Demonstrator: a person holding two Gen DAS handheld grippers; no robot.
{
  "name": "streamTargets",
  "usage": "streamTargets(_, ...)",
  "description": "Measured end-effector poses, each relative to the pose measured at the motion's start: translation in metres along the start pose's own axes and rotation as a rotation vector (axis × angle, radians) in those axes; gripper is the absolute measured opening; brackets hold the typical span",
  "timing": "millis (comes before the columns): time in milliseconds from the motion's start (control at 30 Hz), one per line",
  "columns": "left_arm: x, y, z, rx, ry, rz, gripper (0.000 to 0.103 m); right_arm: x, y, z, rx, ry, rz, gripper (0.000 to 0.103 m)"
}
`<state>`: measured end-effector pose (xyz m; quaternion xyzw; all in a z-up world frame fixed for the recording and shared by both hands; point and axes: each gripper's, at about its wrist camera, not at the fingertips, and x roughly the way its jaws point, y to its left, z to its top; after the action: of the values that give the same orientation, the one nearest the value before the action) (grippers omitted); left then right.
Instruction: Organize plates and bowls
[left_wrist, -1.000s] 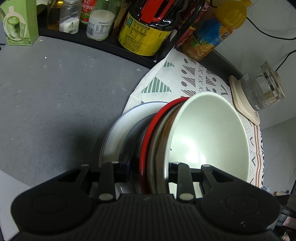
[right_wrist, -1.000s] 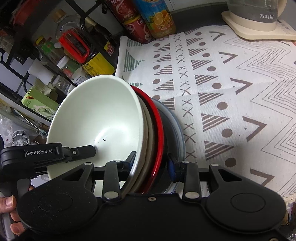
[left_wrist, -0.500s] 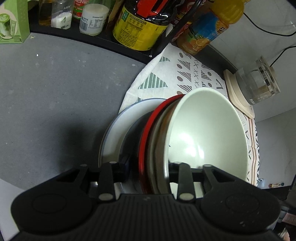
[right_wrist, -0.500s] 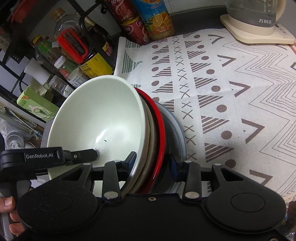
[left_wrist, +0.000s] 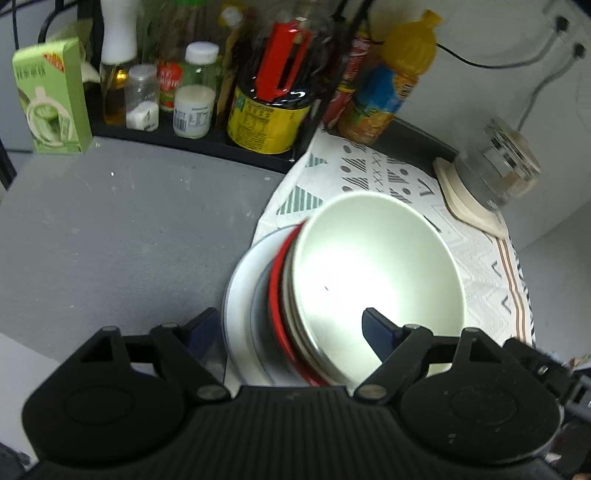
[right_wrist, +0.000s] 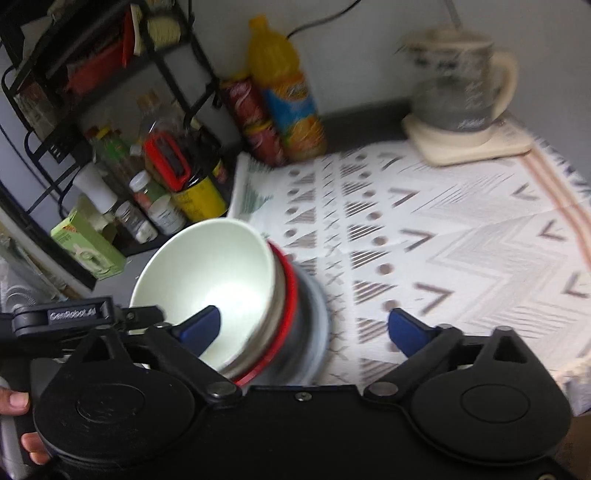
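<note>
A stack of dishes sits on the patterned cloth: a pale green bowl (left_wrist: 380, 273) on top, a brownish dish and a red plate (left_wrist: 277, 291) under it, then a grey plate (left_wrist: 236, 295) at the bottom. My left gripper (left_wrist: 291, 325) is open, its fingers standing wide on either side of the stack's near edge. My right gripper (right_wrist: 303, 328) is open too, one blue pad (right_wrist: 199, 325) over the bowl (right_wrist: 207, 273), the other over the cloth. The red plate (right_wrist: 288, 302) and grey plate (right_wrist: 317, 317) show blurred there.
A black rack (left_wrist: 192, 144) with bottles and jars, a green carton (left_wrist: 51, 99) and an orange juice bottle (left_wrist: 388, 88) stand behind. A glass kettle (right_wrist: 458, 99) on a cream base sits at the cloth's (right_wrist: 443, 236) far corner. Grey counter (left_wrist: 110, 229) lies left.
Both grippers have opened and let go of the stack's rim. Both have drawn back and tilted up, so the dishes look smaller and more of the rack shows.
</note>
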<state>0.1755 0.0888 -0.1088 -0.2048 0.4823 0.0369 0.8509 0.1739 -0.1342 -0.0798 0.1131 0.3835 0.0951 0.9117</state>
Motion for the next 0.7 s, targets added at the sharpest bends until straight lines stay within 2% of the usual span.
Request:
streamTargets(167,-0.025,-0.015,-0.019,0.060,-0.032,0.004,0.084,-0.038,-0.010,-0.015,-0.001,-0.071,-0.052,0.103)
streamTargets(433,-0.061,-0.033,-0.052,0.135,-0.080,0.003,0.085,-0.084,-0.015,-0.047,-0.003,-0.133,-0.124,0.103)
streamTargets(700,-0.094,-0.044,-0.085,0.211,-0.116,0.002,0.091,-0.123,-0.013,-0.078,-0.007,-0.181,-0.165,0.103)
